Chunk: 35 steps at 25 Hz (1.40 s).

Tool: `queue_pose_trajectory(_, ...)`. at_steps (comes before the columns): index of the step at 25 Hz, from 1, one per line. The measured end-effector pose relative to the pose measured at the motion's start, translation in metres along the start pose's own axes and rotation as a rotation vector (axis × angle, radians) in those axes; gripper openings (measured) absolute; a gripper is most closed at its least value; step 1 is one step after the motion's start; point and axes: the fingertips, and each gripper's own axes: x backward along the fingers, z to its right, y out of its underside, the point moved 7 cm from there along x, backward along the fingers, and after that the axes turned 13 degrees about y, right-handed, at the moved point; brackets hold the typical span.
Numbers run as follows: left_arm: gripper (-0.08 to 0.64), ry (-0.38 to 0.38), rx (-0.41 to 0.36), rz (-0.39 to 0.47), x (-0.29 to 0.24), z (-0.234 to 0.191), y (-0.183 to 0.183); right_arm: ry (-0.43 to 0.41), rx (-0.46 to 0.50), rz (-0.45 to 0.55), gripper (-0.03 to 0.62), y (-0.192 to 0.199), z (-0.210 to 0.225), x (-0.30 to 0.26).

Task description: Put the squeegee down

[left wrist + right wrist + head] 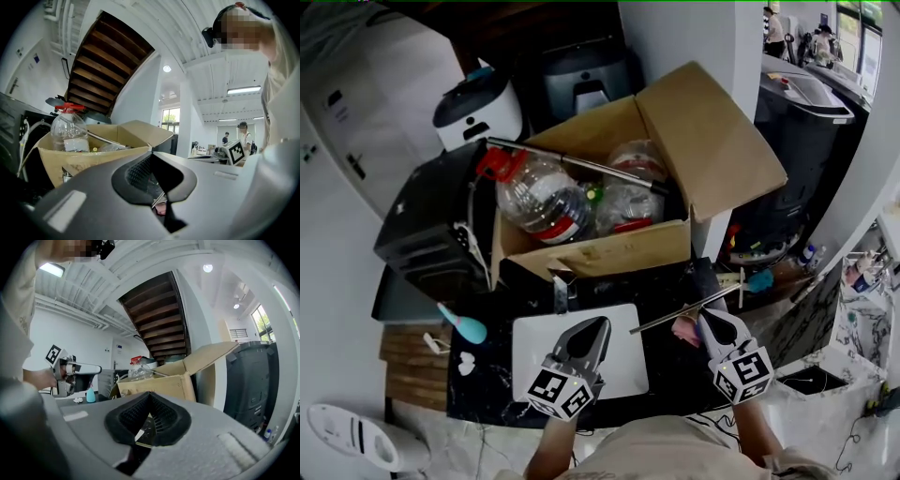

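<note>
The squeegee (698, 305), a thin metal bar with a teal end (759, 279), lies slantwise across the right part of the black tabletop (675, 281). A pink piece (684, 331) sits beside the bar. My right gripper (706, 317) hovers just over the bar's middle with its jaws closed together and nothing in them; in its own view the right gripper (149, 393) has its tips touching. My left gripper (600, 323) hangs over the white board (623, 366), also shut and empty. In the left gripper view a bit of the bar (158, 199) shows below the left gripper (151, 153).
An open cardboard box (609, 248) with plastic bottles (544, 202) stands behind the tabletop. A black appliance (431, 230) and a white cooker (478, 108) stand at the left. A teal object (467, 328) lies on the table's left edge. People stand far off at the right.
</note>
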Motion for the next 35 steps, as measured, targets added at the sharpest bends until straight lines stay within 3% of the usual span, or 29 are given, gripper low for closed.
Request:
queue_pose_trajectory(8, 0.017, -0.018, -0.016, -0.015, -0.002, -0.001, 0.015, -0.027, 0.005, 0.090, 0.002, -0.021, -0.002, 0.006)
queue_pose_trajectory(35, 0.017, 0.015, 0.012, -0.055, 0.004, 0.011, 0.033, 0.007, -0.027, 0.034, 0.002, -0.002, 0.000, 0.022)
